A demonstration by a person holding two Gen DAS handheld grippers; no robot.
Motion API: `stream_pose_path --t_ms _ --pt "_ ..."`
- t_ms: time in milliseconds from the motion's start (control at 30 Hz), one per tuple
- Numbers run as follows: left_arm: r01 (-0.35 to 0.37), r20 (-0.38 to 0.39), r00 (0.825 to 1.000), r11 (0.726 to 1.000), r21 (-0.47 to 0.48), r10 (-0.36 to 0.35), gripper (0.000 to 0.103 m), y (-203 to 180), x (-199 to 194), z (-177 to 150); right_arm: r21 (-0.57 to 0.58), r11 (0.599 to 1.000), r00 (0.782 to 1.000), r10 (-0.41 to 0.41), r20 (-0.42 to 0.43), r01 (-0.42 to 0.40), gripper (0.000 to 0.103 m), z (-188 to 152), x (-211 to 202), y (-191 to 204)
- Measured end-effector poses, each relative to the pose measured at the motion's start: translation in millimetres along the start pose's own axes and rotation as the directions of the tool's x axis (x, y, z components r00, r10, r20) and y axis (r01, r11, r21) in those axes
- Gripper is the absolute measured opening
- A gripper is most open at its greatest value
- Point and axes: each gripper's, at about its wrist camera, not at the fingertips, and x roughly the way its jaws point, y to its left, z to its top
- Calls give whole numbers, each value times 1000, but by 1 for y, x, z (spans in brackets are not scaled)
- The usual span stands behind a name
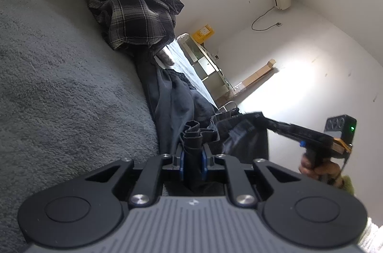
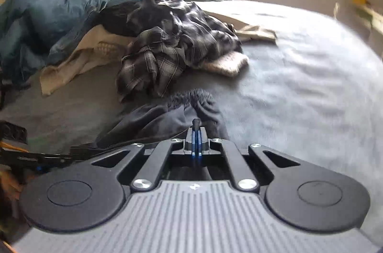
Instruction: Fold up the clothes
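Note:
A dark grey garment [image 1: 172, 95] lies on the bed and is stretched between both grippers. My left gripper [image 1: 193, 156] is shut on a bunched fold of it, which stands up between the blue pads [image 1: 182, 157]. In the right wrist view the same garment [image 2: 162, 116] spreads out just ahead of my right gripper [image 2: 196, 141]. Its pads are pressed together on a thin edge, and a small nub of fabric pokes out past them. From the left wrist view the right gripper [image 1: 259, 116] pinches the garment's far edge, with a hand [image 1: 318, 167] on its handle.
A crumpled plaid shirt [image 2: 172, 42] [image 1: 136, 11] lies on the grey blanket [image 2: 299, 85] beyond the dark garment, with a cream knit piece [image 2: 227, 64], a beige cloth [image 2: 71, 66] and a blue duvet [image 2: 47, 13] around it. A cabinet [image 1: 208, 61] and cardboard box [image 1: 258, 76] stand by the wall.

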Motion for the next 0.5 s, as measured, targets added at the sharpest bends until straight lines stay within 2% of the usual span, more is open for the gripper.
stream_pose_path --t_ms 100,200,400,500 --pt "2 2 1000 1000 2 -2 13 0 0 0 -74 997 1000 -1 4 1 1 1 19 -1" --pt "5 2 1000 1000 -2 -5 14 1 0 1 -87 996 1000 1 -6 -1 2 -3 37 -9" --pt "7 3 1000 1000 1 -7 14 1 0 1 40 992 993 117 15 -118 7 -12 42 -37" --pt "6 3 1000 1000 3 -6 14 1 1 1 78 985 988 152 25 -153 14 -12 45 -47"
